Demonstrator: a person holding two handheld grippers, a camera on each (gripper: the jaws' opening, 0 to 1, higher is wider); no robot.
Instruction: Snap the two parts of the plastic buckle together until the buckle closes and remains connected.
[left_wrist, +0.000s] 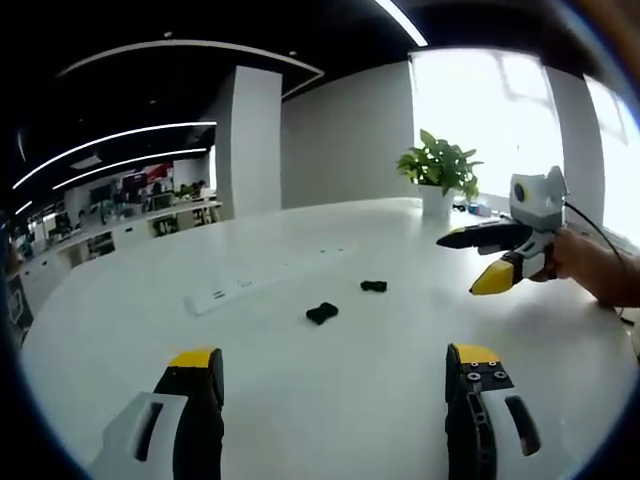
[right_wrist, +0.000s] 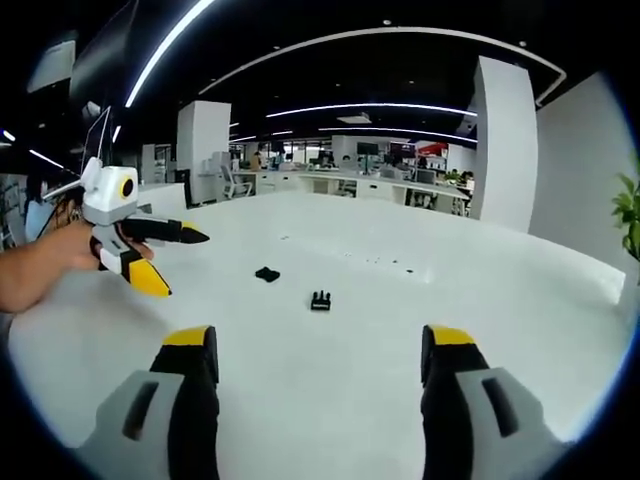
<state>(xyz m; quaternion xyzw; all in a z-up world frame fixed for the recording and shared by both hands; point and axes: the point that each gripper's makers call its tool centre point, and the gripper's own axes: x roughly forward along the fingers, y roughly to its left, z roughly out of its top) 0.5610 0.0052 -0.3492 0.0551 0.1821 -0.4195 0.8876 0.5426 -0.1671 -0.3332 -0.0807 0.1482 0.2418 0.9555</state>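
Two small black buckle parts lie apart on the white table. In the left gripper view one buckle part (left_wrist: 322, 313) is nearer and the other buckle part (left_wrist: 373, 286) sits a little further right. The right gripper view has the pronged buckle part (right_wrist: 320, 300) nearer and the other part (right_wrist: 267, 274) to its left. My left gripper (left_wrist: 335, 360) hovers open above the table, short of both parts, nothing between its jaws. My right gripper (right_wrist: 318, 345) is open too and holds nothing. Each gripper appears in the other's view: the right gripper (left_wrist: 495, 262) and the left gripper (right_wrist: 165, 262), each held by a hand.
A flat white power strip (left_wrist: 255, 283) lies on the table left of the parts. A potted plant (left_wrist: 437, 170) stands at the table's far edge by the window. Office desks and pillars fill the background beyond the round white table (right_wrist: 420, 330).
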